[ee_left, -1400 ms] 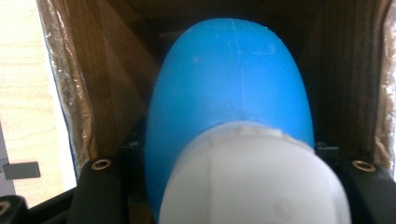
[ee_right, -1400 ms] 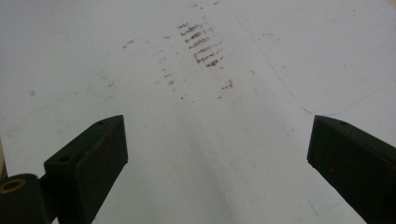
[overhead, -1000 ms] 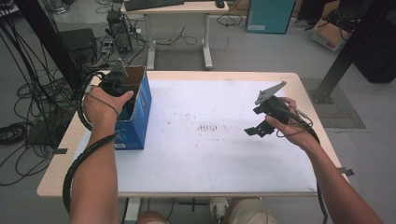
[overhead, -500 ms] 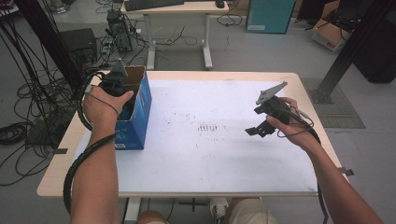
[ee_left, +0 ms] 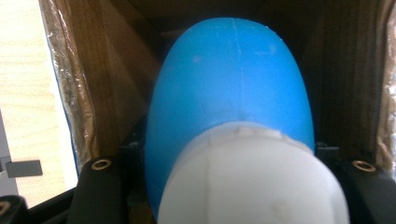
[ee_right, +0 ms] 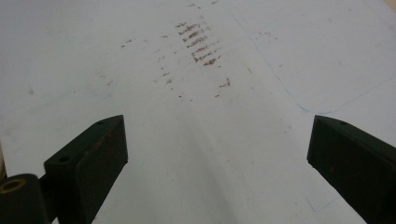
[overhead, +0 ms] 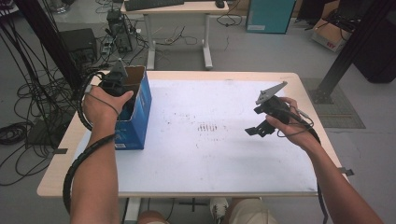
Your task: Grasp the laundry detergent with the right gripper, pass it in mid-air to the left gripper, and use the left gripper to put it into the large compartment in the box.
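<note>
- High view showed the left gripper [overhead: 117,86] down in the open top of a blue box [overhead: 140,109], which stood at the left edge of the table [overhead: 187,158].
- Left gripper view showed a blue bottle [ee_left: 233,79] with a white cap [ee_left: 252,172] lying between the jaws, inside the brown cardboard walls of the box. The jaws looked closed on the bottle near its cap, though the contact itself was hidden by the cap.
- The step in hand seemed to be taking the bottle out of the box, or putting it in; I could not tell which.
- To do it well, the hand should move straight along the box opening, because the walls were near on both sides and the bottle could catch on them.
- The smooth round bottle could slip, so a firm grip just below the cap was the safer choice.
- The right gripper [overhead: 261,127] hung above the right part of the table, its jaws wide apart and holding nothing.
- The table top was white, with brown scuff marks [ee_right: 201,44] near the middle and thin blue pen lines.
- Around the table there was a grey floor, many black cables [overhead: 28,84] at the left, a second desk [overhead: 177,9] behind, and a teal cabinet [overhead: 271,16].
</note>
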`<action>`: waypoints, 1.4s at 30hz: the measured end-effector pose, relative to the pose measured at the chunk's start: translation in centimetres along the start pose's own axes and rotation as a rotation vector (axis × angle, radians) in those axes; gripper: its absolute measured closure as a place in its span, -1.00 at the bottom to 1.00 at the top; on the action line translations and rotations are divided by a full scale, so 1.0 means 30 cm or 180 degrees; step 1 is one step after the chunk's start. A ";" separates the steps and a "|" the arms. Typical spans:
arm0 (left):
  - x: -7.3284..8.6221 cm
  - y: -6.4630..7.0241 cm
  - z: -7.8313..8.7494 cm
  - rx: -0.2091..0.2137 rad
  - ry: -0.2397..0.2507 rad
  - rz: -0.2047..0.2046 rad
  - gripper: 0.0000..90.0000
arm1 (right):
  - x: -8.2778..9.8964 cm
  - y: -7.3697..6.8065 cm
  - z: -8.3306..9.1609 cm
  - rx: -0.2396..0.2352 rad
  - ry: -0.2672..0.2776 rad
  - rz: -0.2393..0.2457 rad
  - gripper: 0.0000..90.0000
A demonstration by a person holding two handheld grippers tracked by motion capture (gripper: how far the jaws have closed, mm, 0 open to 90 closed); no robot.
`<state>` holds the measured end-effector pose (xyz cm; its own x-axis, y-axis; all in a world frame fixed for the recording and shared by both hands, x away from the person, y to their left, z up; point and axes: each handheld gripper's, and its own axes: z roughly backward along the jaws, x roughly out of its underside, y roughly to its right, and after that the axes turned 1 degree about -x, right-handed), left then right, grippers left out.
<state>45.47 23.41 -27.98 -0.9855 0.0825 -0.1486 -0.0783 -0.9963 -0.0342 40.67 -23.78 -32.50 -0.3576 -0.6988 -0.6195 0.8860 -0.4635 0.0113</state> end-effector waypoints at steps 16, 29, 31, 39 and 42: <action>0.000 0.002 0.000 -0.0015 -0.0001 -0.0008 -0.17 | -0.004 0.000 0.001 -0.0007 -0.0020 0.0007 -0.89; -0.003 0.005 0.001 -0.0033 -0.0012 -0.0034 -0.17 | -0.011 -0.004 -0.003 -0.0003 0.0004 -0.0026 -0.89; -0.003 0.005 0.001 -0.0033 -0.0011 -0.0035 -0.17 | -0.012 -0.003 -0.003 -0.0003 0.0002 -0.0016 -0.89; 0.002 0.004 0.002 -0.0029 0.0005 -0.0048 -0.17 | -0.010 -0.004 -0.006 -0.0020 0.0007 0.0014 -0.89; 0.001 0.006 0.003 -0.0052 -0.0006 -0.0070 -0.17 | -0.011 -0.007 -0.007 -0.0014 0.0009 -0.0012 -0.89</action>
<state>45.40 23.22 -27.90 -0.9838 0.1043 -0.1458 -0.0975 -0.9938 -0.0537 40.66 -23.35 -32.45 -0.3601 -0.6955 -0.6218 0.8860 -0.4636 0.0054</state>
